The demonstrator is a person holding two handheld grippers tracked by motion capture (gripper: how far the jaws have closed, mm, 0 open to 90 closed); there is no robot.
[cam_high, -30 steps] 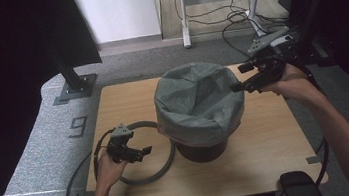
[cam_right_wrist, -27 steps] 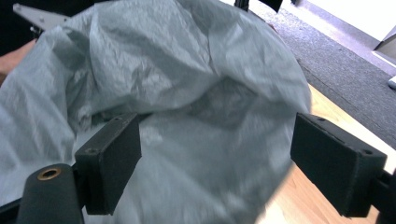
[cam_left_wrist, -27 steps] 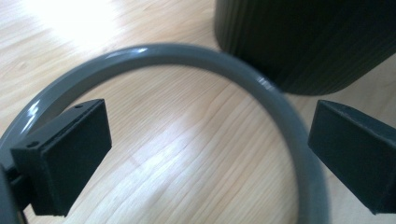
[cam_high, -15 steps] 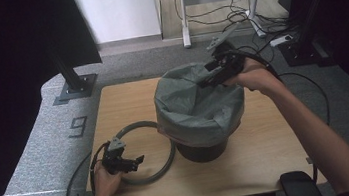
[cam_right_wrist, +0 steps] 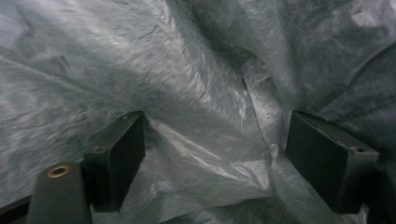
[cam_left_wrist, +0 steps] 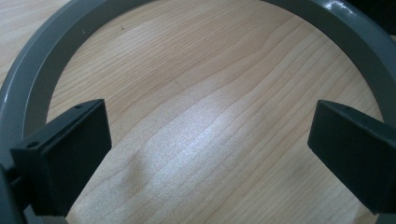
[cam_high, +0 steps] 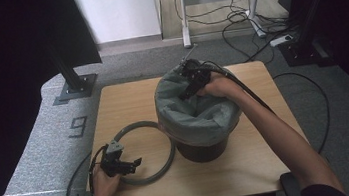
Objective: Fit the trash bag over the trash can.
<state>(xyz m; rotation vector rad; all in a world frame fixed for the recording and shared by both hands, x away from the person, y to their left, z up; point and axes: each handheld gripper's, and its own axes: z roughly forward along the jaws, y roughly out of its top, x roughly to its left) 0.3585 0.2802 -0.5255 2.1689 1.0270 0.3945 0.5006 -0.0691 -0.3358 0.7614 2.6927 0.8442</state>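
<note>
Grey crinkly plastic bin liner (cam_high: 200, 117) sits draped over a dark round bin (cam_high: 203, 151) right in the middle of the light wooden table (cam_high: 127, 101), its edge folded down over the rim. The right gripper (cam_high: 185, 92) is dipped into the bag's mouth from the far side, pointing down inside. In the right gripper view its jaws are spread wide with the liner (cam_right_wrist: 196, 93) bunched between them, but they aren't pinching anything.

Just beside the bin on the left lies a grey plastic ring (cam_high: 158, 127), flat on the wood and touching the bin's base, or very near it. The left gripper (cam_high: 135, 162) hovers at the ring's near edge, jaws wide apart, holding nothing, with bare wood (cam_left_wrist: 205, 116) between them.
</note>
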